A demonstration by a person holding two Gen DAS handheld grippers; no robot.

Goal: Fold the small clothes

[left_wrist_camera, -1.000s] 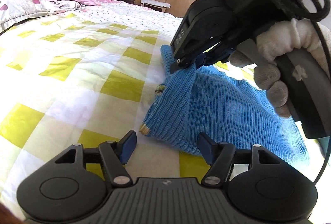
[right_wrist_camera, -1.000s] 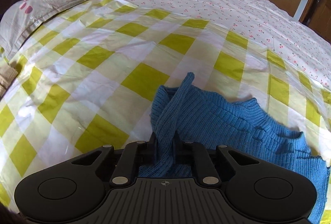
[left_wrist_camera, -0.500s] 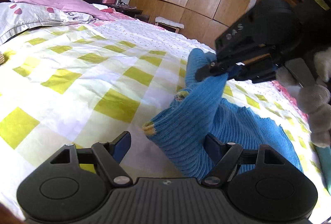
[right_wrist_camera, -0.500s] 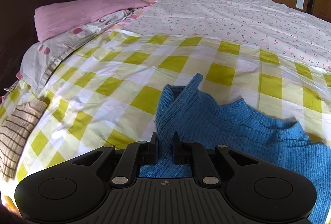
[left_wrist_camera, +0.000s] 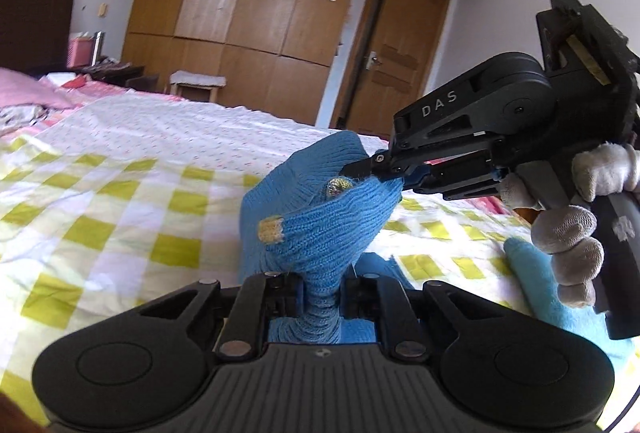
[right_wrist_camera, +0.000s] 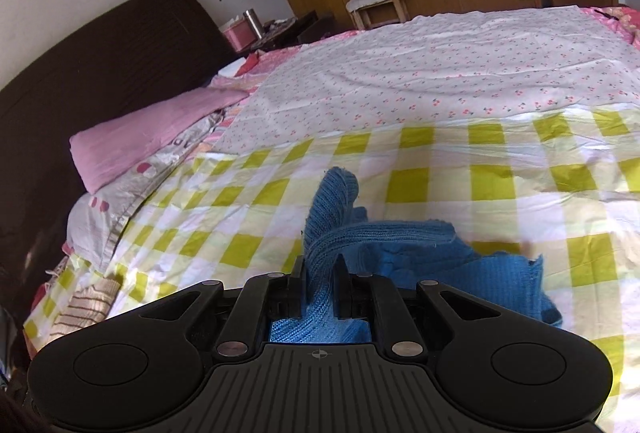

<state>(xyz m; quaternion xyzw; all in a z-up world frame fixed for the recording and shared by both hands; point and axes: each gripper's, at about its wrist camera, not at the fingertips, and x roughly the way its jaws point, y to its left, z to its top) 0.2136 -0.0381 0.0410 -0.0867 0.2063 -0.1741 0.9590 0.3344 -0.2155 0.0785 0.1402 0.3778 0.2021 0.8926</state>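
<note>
Now we have both tongs on the blue knit garment [left_wrist_camera: 320, 233], lifting it clear of the bed [left_wrist_camera: 120, 169] so it can be spread for folding. Our left tongs [left_wrist_camera: 320, 287] have just been closing, and the knit is bunched between them, clamped tight. Our right tongs [right_wrist_camera: 322, 287] are clamped on another gather of the same knit; in the left view we see their tips [left_wrist_camera: 362, 168] biting the cloth just above a small yellow button [left_wrist_camera: 338, 186]. The gloved hand [left_wrist_camera: 576, 233] carries that tool. Most of the garment hangs in a twisted bundle between the two grips, with the rest trailing down onto the yellow checked sheet [right_wrist_camera: 440, 185].

We judge this to be the pick-up and shake-out stage, with no fold yet made. Next we would need to draw the two grips apart until the knit hangs flat, then lower it smoothly onto the sheet. The twist between the grips may have to come out first, or the cloth could land creased.
</note>
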